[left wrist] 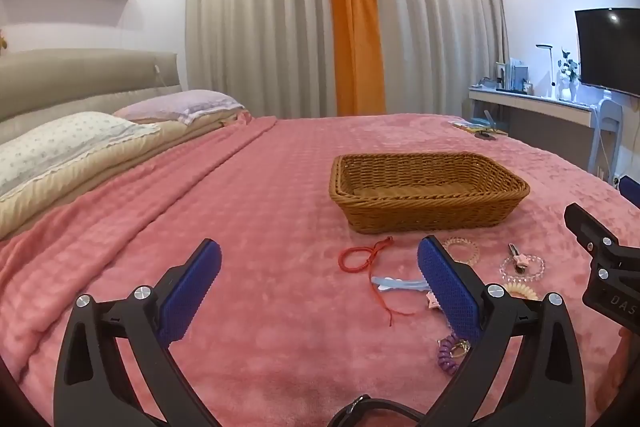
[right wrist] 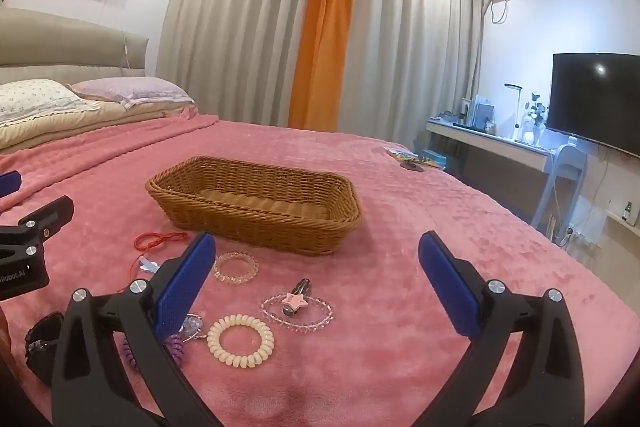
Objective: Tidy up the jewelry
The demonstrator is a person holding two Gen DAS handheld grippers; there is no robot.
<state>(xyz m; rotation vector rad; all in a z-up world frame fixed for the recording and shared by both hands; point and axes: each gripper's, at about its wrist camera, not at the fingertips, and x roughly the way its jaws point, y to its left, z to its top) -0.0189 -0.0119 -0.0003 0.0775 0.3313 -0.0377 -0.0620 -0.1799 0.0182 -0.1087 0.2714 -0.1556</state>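
While the wicker basket (right wrist: pixel 256 203) sits empty, both the left gripper (left wrist: pixel 320 275) and right gripper (right wrist: pixel 316 267) hang wide open, gripping nothing, so the first pickup, perhaps the cream coil bracelet (right wrist: pixel 240 341), likely comes next.

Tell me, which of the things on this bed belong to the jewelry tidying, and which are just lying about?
Part of the job:
wicker basket, empty
red cord bracelet
clear bead bracelet with a pink star clip on it
cream coil hair tie
clear coil hair tie
purple coil
blue clip

Just lying about:
pillows
booklet at the bed's far corner
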